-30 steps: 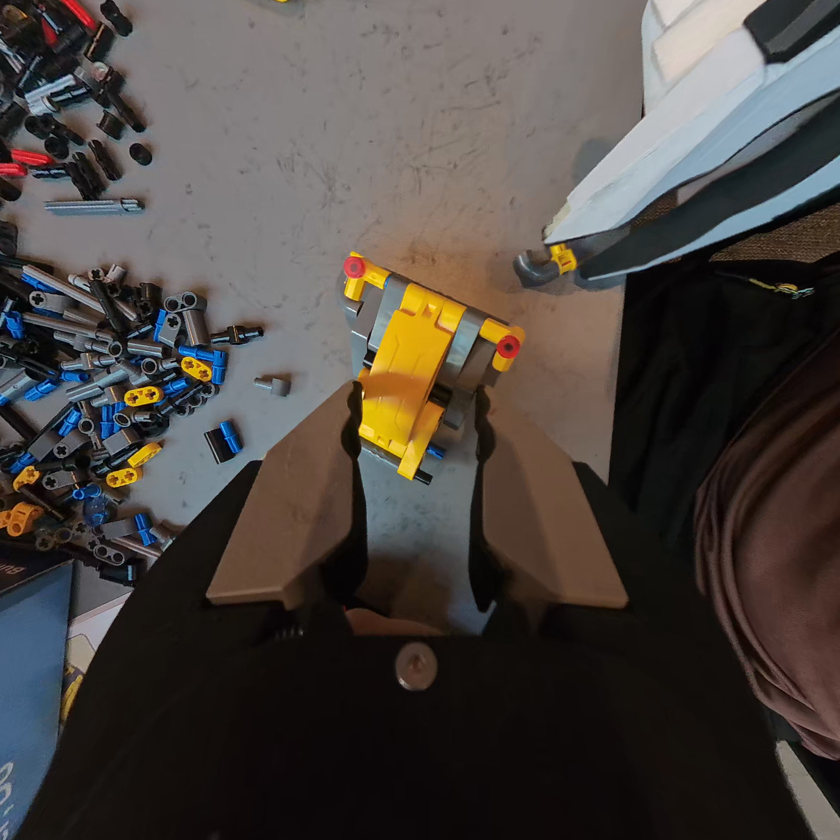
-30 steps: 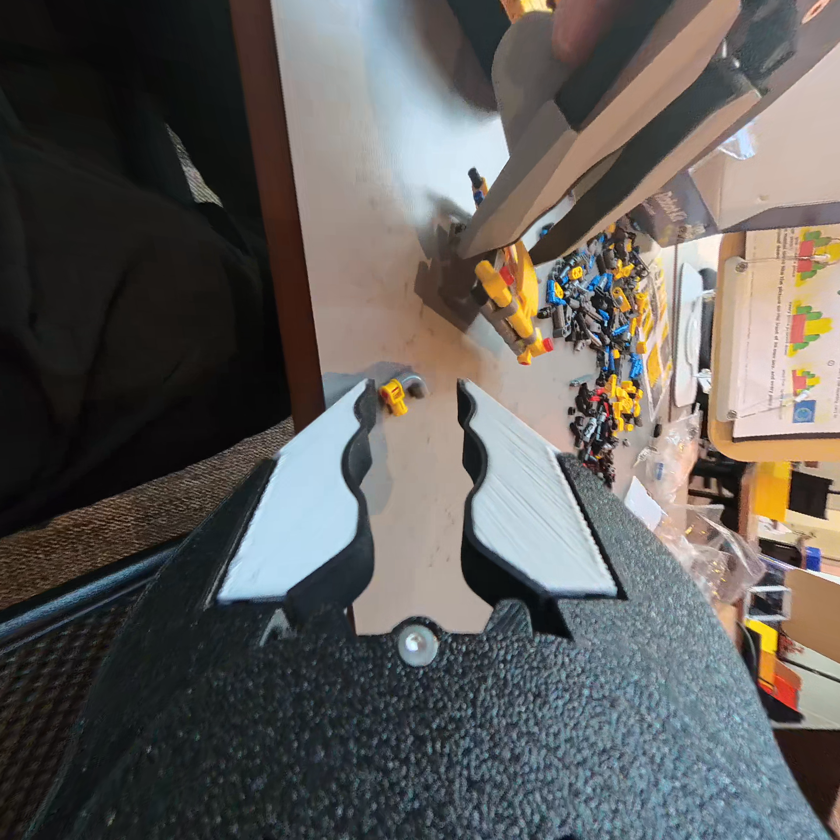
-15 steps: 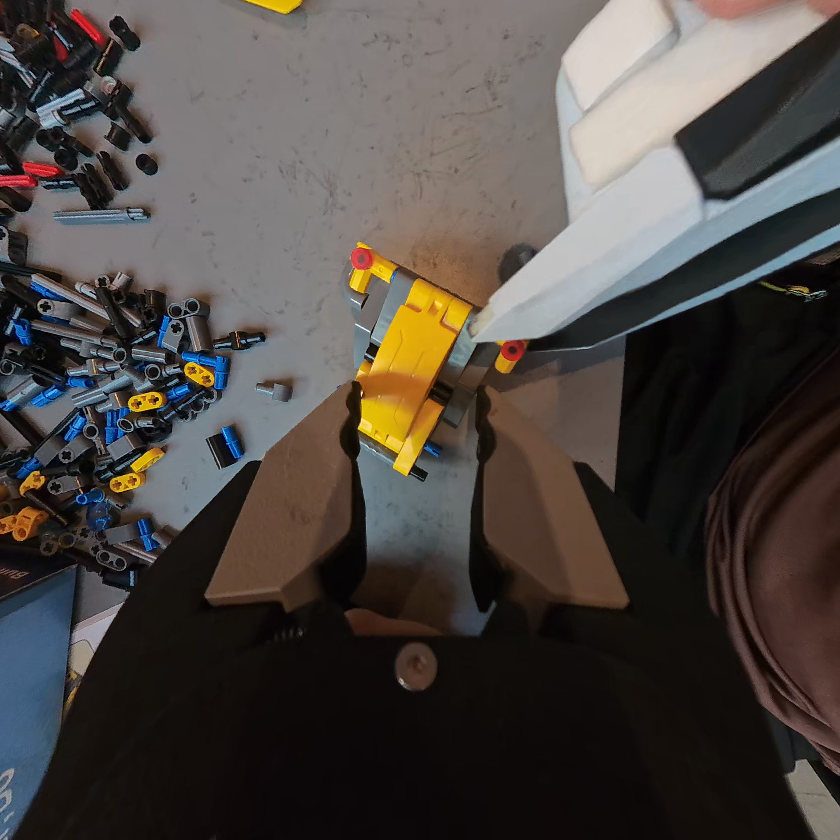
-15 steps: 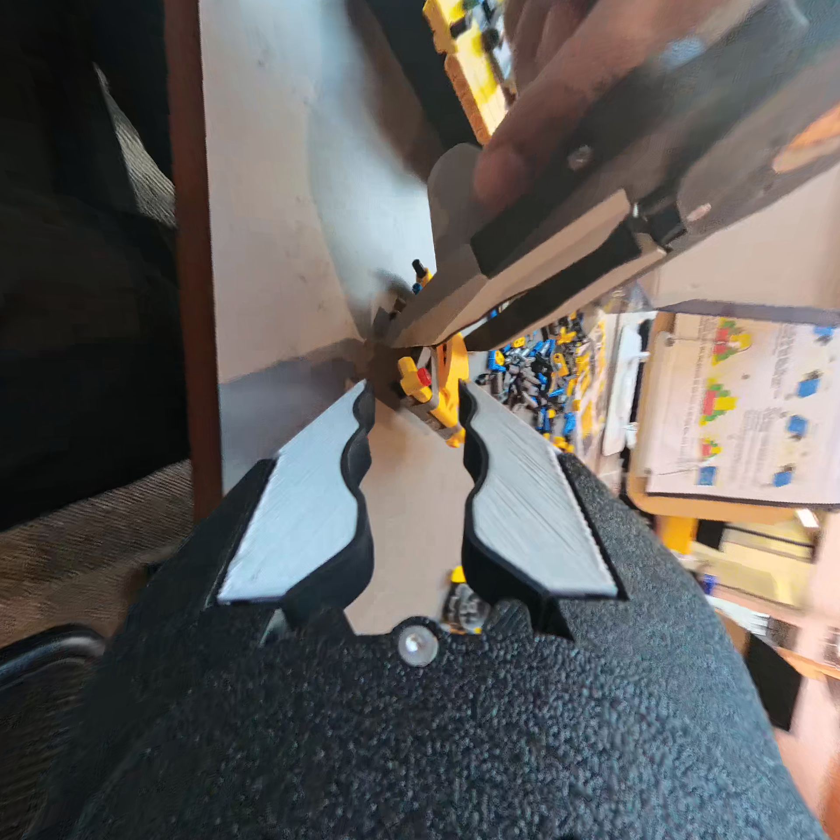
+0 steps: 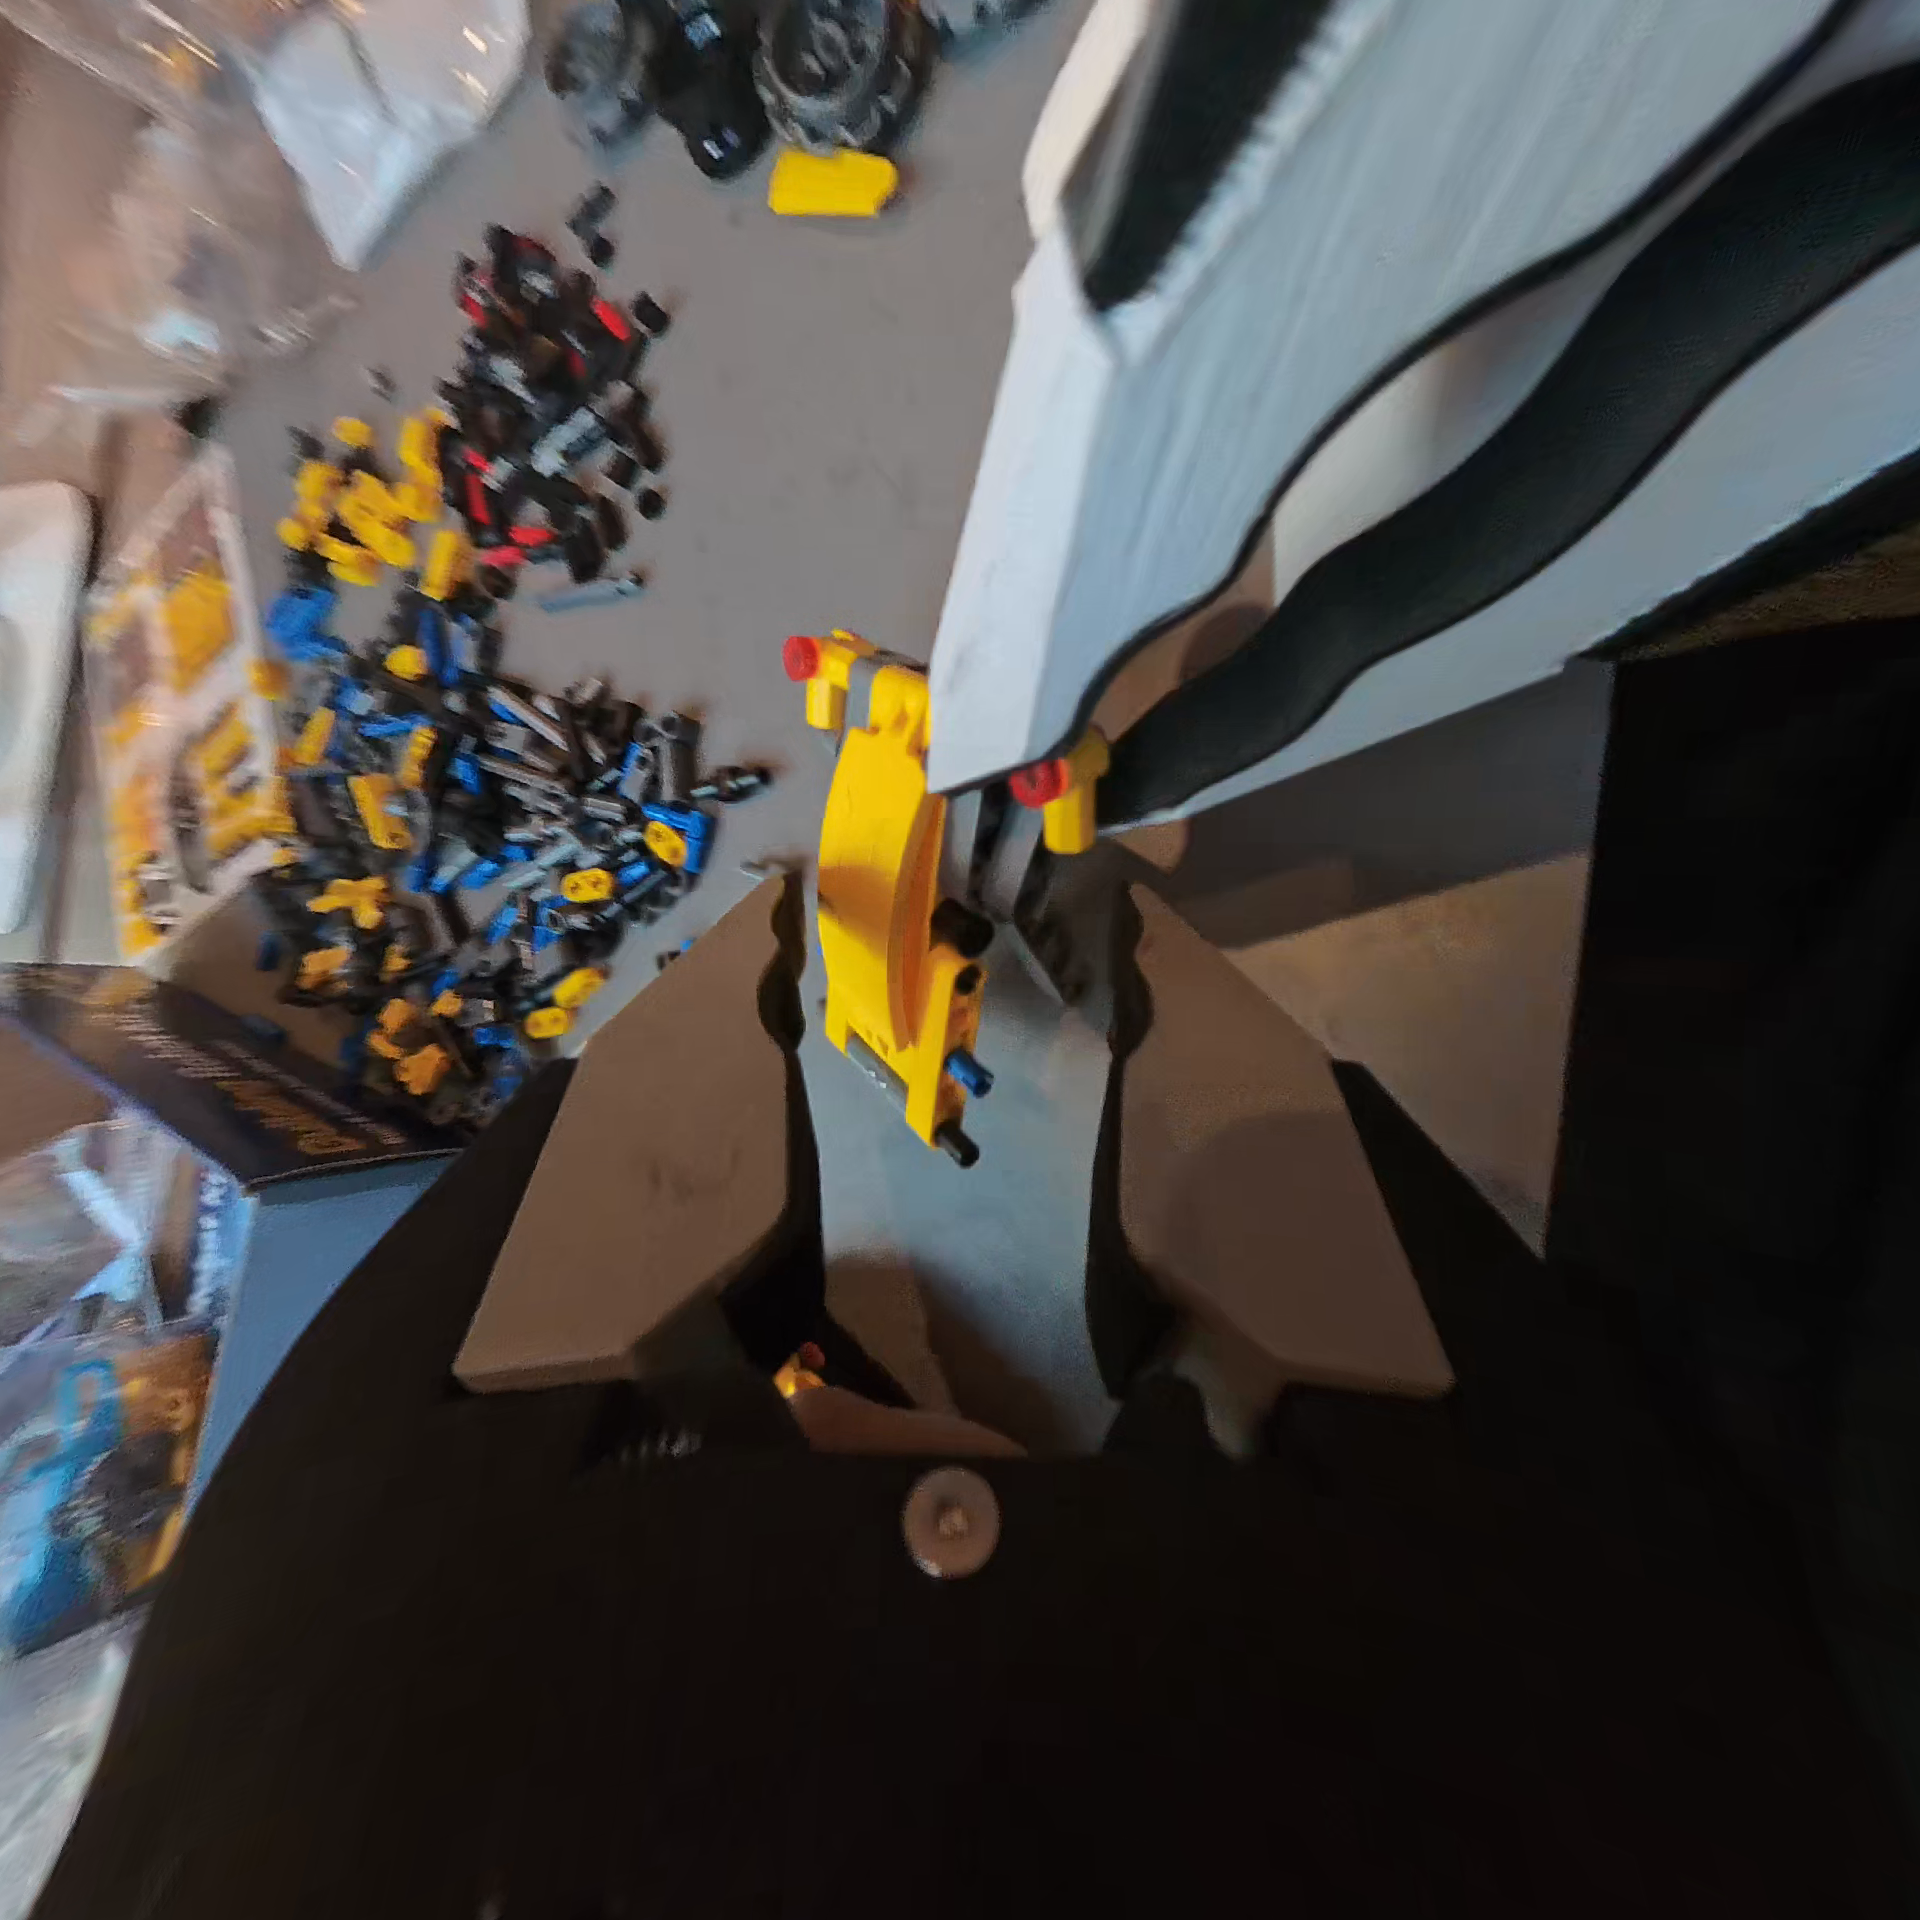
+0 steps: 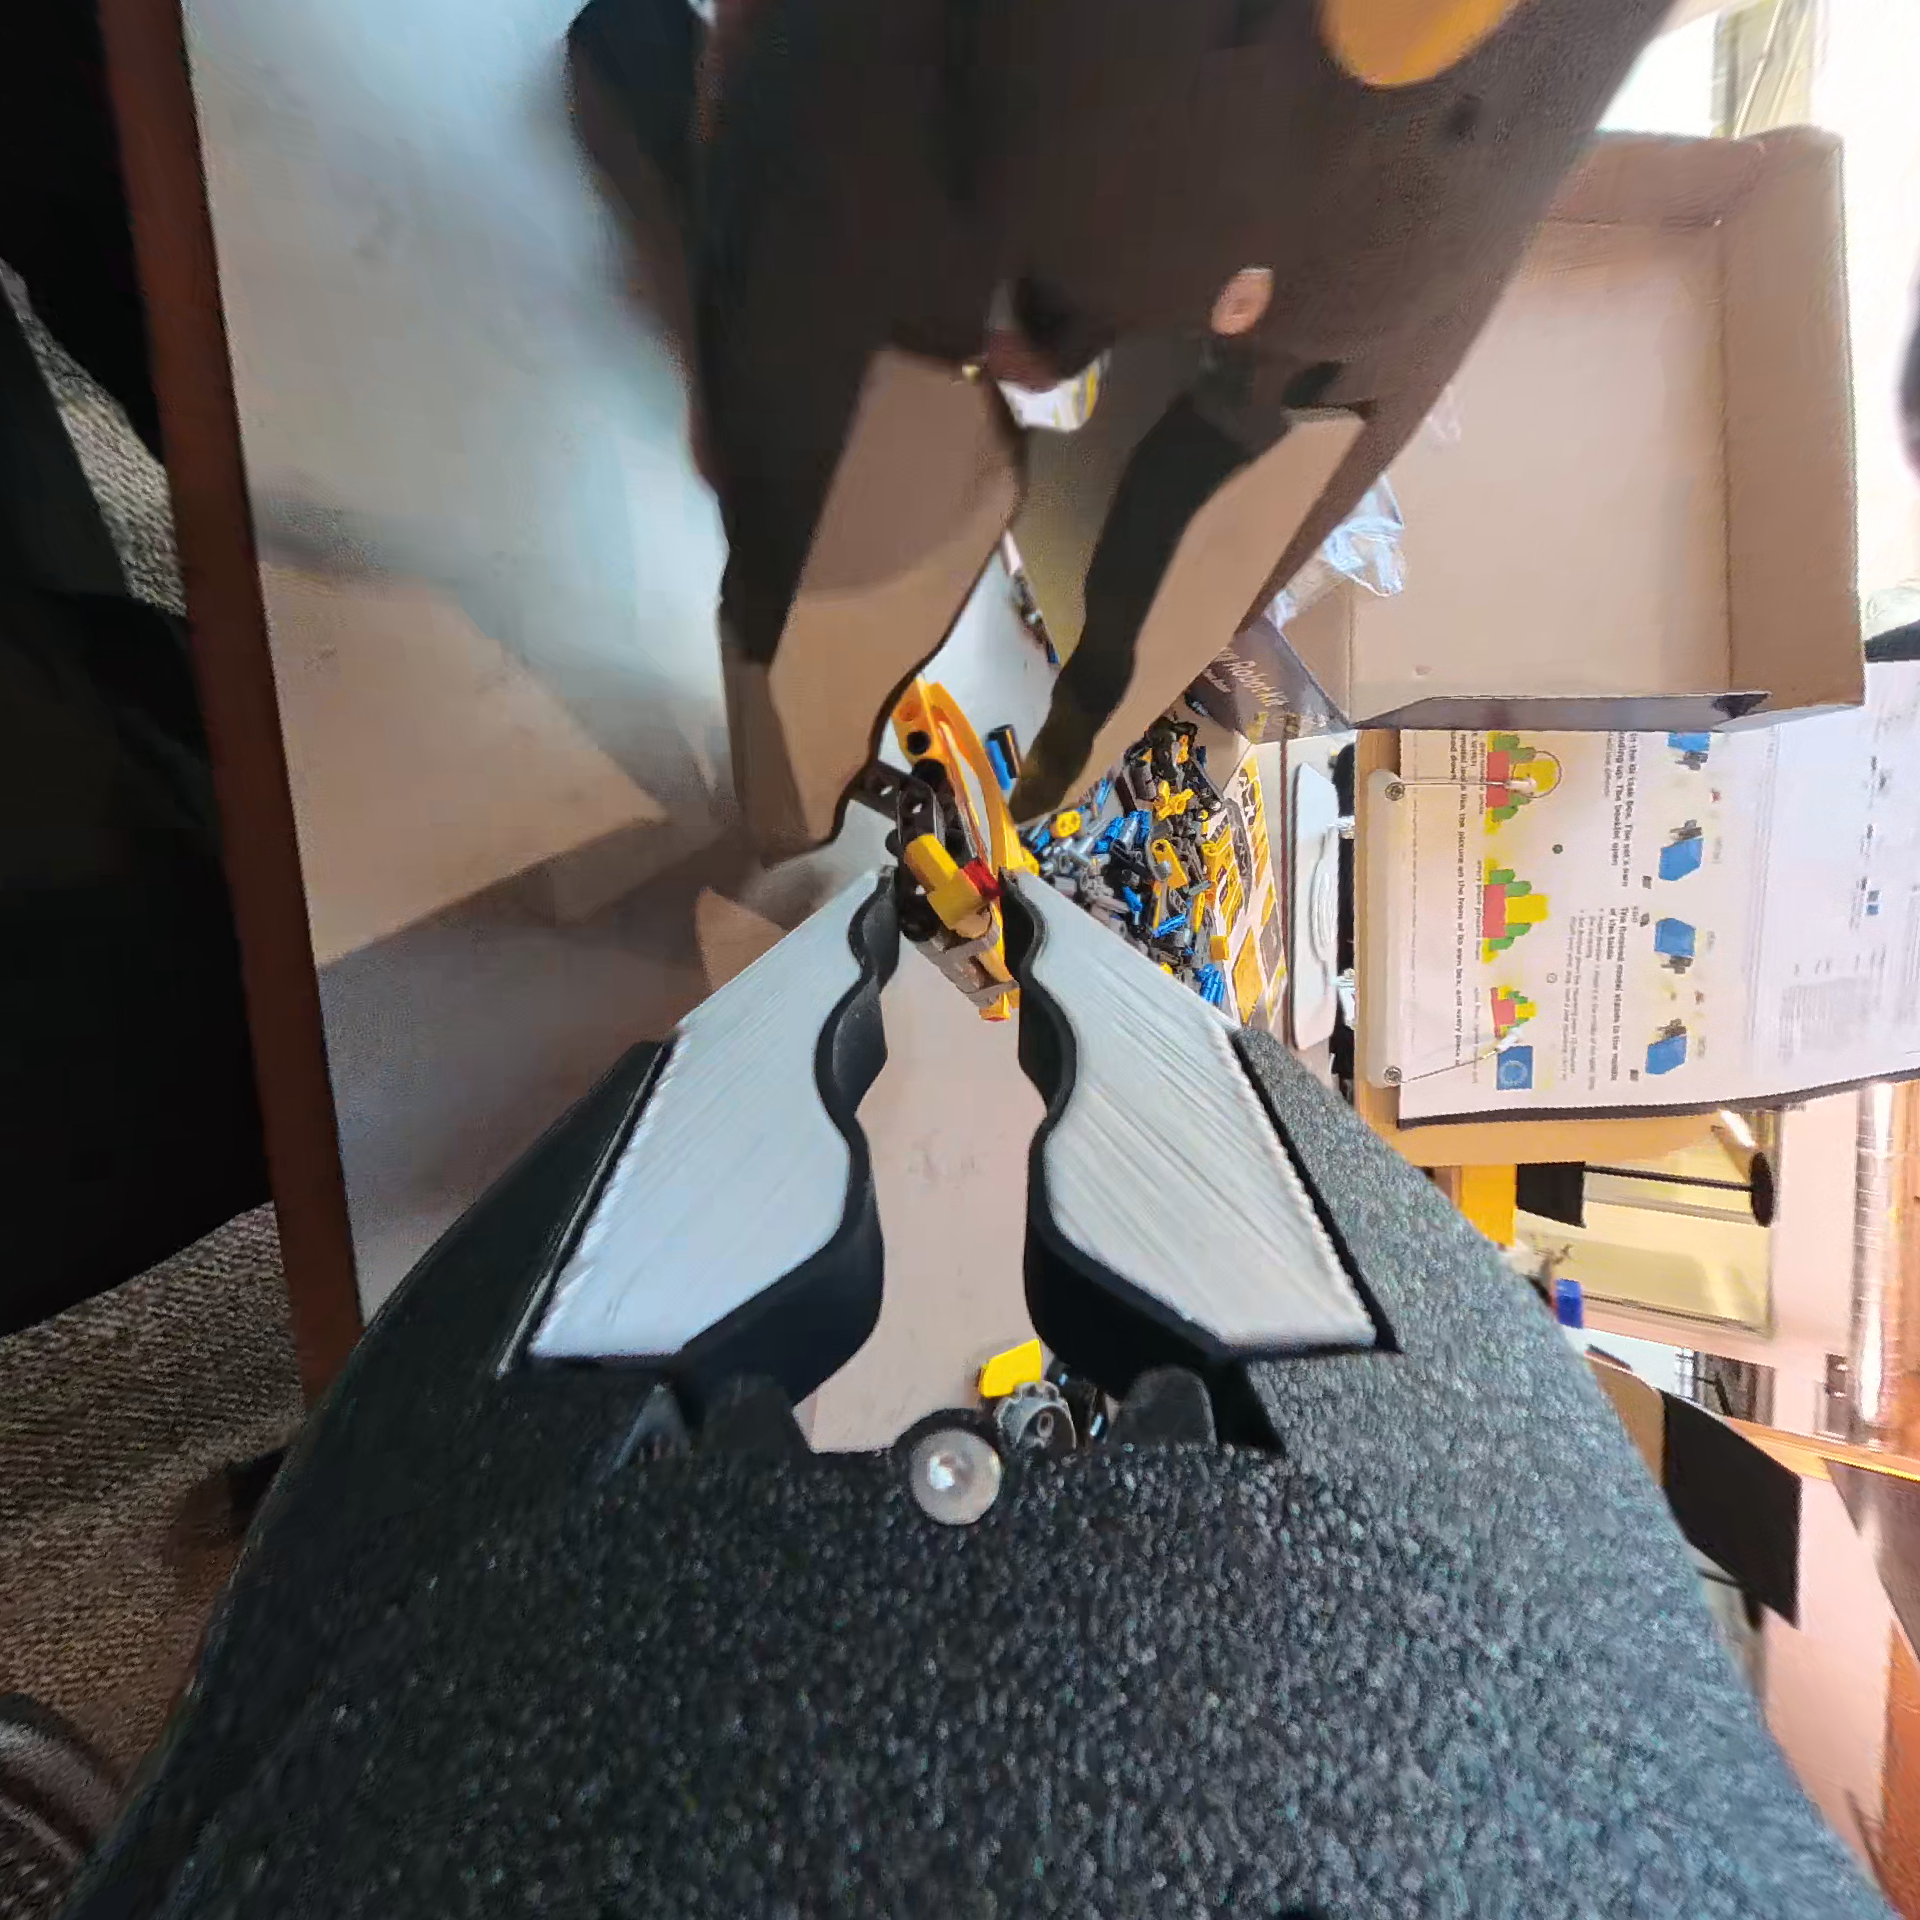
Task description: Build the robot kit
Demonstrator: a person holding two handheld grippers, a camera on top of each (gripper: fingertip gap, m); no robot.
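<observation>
A yellow and grey brick assembly (image 5: 883, 852) with red pins stands on edge on the grey table (image 5: 831, 416). My left gripper (image 5: 958, 904) is open. Its tan fingers (image 5: 665, 1143) straddle the assembly's near end with a gap on each side. My right gripper (image 6: 948, 894) is shut on the assembly (image 6: 935, 862) at its yellow connector with the red pin. In the left wrist view the right gripper (image 5: 1039, 795) comes in from the upper right and pinches that same end. The right wrist view shows the left gripper (image 6: 925, 821) above, its fingers spread around the assembly.
A pile of loose black, blue and yellow pieces (image 5: 468, 831) lies to the left of the assembly. A dark box (image 5: 208, 1070) lies at the near left. An open cardboard box (image 6: 1558, 416) and picture sheets (image 6: 1558, 935) stand beyond. The table's brown edge (image 6: 208, 623) is close. The tips of both grippers are at nearly the same place.
My right gripper moved in from the table edge and shut on the assembly's connector end. My left gripper's jaws widened off the assembly, which now stands more on its edge.
</observation>
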